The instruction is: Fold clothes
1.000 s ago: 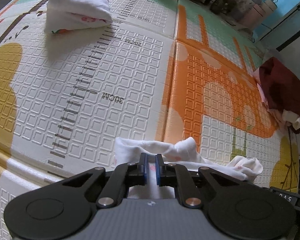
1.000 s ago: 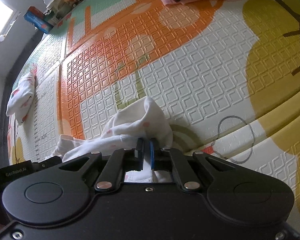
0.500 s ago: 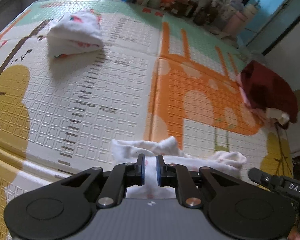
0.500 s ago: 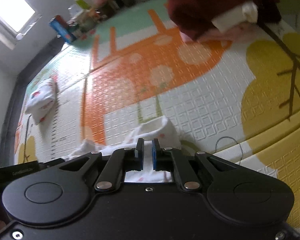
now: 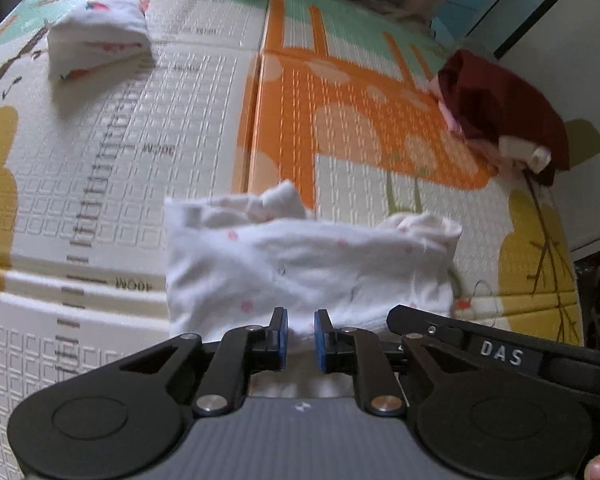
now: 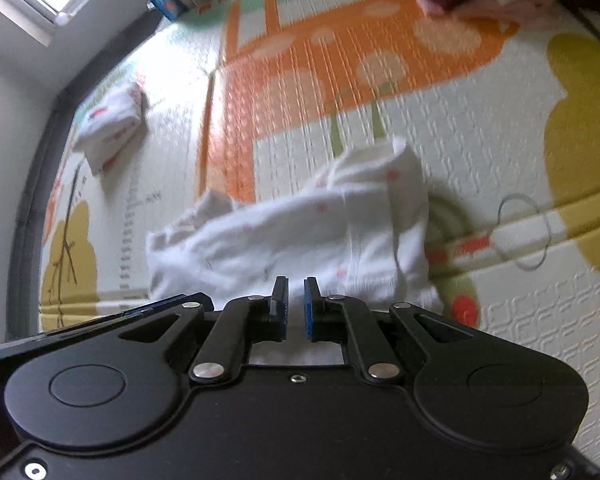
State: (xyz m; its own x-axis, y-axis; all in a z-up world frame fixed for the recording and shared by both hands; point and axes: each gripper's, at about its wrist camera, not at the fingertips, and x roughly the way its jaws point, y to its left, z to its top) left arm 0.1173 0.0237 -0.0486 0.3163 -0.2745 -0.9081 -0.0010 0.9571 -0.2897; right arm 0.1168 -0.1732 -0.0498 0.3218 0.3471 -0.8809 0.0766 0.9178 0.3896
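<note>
Both grippers are now pulling back from the white dotted garment, which a second ago was bunched right at the fingertips and is now lying folded over, low centre in both views. Left gripper is opening, blue pads parted, and the cloth looks to be lying beyond them, ungripped. Right gripper is showing a narrow gap with nothing visibly pinched; released, as far as I can tell. One folded white bundle is already sitting upper left on the play mat. A maroon-and-pink heap is waiting at right, unfolded. Judging progress: one piece done, this one mid-fold, heap left.
</note>
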